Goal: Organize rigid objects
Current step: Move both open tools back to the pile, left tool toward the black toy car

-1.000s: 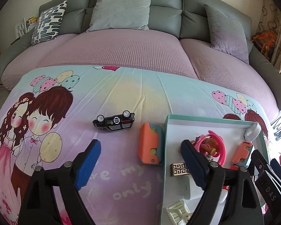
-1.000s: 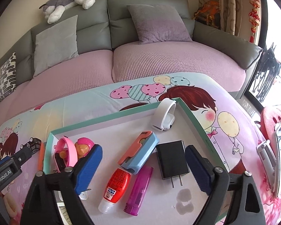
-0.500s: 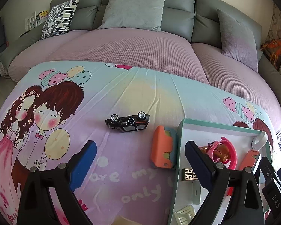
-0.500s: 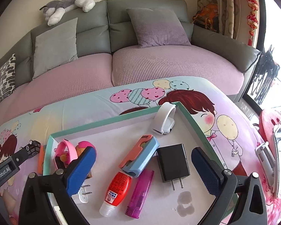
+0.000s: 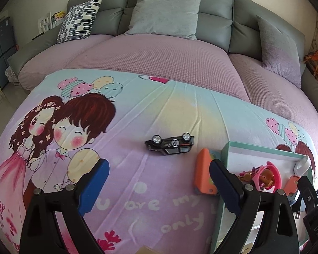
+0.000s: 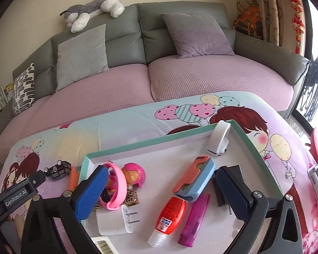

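Observation:
A black toy car [image 5: 170, 145] lies upside down on the cartoon-print cloth, ahead of my open, empty left gripper [image 5: 159, 182]. An orange and blue case [image 5: 204, 174] leans against the outside of the teal-rimmed box [image 5: 254, 148]. My right gripper [image 6: 162, 190] hangs open and empty over the box [image 6: 159, 141]. Inside lie a pink band [image 6: 116, 184], a pink toy figure [image 6: 135, 174], a second orange and blue case [image 6: 196, 180], a red bottle [image 6: 169, 216], a purple lighter [image 6: 194, 220], a white charger [image 6: 114, 222] and a black charger [image 6: 235, 170], partly hidden behind the right finger.
A white clip [image 6: 219, 139] leans in the box's far right corner. A grey sofa [image 5: 159, 59] with a pink cover and cushions runs behind the table. The left gripper's body [image 6: 17, 192] shows at the left of the right wrist view.
Both grippers have shifted left, so the car, the case and the box contents sit further right in their views. The white charger has come into the right wrist view. Both jaws stand slightly wider.

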Demonstrator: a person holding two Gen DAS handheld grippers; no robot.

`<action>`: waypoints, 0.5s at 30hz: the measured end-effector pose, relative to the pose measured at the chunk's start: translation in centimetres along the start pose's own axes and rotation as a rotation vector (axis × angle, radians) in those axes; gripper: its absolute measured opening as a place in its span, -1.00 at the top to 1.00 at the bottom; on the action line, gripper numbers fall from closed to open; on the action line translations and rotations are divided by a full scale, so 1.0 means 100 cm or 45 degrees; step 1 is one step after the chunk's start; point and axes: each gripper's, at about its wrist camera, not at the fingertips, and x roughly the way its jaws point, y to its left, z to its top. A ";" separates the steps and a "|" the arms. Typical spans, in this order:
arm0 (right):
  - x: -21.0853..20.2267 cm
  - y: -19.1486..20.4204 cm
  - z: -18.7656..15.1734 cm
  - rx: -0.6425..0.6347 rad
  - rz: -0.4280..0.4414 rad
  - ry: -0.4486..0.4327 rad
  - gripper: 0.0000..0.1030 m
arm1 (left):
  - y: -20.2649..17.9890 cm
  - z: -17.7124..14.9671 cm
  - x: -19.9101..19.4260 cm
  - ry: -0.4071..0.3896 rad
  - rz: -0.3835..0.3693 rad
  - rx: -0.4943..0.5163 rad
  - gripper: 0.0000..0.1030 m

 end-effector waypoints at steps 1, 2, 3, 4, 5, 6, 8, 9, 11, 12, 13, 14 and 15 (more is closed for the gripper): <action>0.001 0.005 -0.001 -0.012 0.017 0.008 -1.00 | 0.003 0.001 -0.001 -0.004 0.005 -0.011 -0.86; 0.001 0.010 -0.001 -0.026 0.034 0.013 -1.00 | 0.007 0.002 -0.001 -0.007 0.009 -0.022 -0.86; 0.001 0.015 -0.002 -0.040 0.046 0.017 -1.00 | 0.011 0.002 -0.001 -0.010 0.014 -0.034 -0.86; 0.001 0.020 -0.004 -0.056 0.054 0.023 -1.00 | 0.015 0.003 -0.001 -0.011 0.019 -0.044 -0.86; 0.002 0.026 -0.005 -0.073 0.061 0.029 -1.00 | 0.019 0.004 -0.001 -0.012 0.025 -0.056 -0.86; 0.003 0.031 -0.006 -0.086 0.064 0.031 -1.00 | 0.022 0.004 0.000 -0.011 0.031 -0.065 -0.86; 0.005 0.040 -0.008 -0.107 0.070 0.039 -1.00 | 0.030 0.005 0.001 -0.007 0.046 -0.082 -0.86; 0.006 0.044 -0.009 -0.118 0.080 0.043 -1.00 | 0.033 0.005 0.002 -0.007 0.054 -0.090 -0.86; 0.008 0.053 -0.012 -0.141 0.104 0.053 -1.00 | 0.040 0.006 0.003 -0.005 0.065 -0.106 -0.86; 0.008 0.057 -0.013 -0.153 0.115 0.057 -1.00 | 0.042 0.006 0.004 -0.003 0.068 -0.111 -0.86; 0.009 0.061 -0.014 -0.164 0.126 0.062 -1.00 | 0.045 0.006 0.005 0.000 0.070 -0.114 -0.86; 0.010 0.064 -0.015 -0.171 0.133 0.066 -1.00 | 0.047 0.005 0.006 0.004 0.073 -0.114 -0.86; 0.011 0.066 -0.016 -0.176 0.136 0.072 -1.00 | 0.048 0.005 0.008 0.007 0.074 -0.114 -0.86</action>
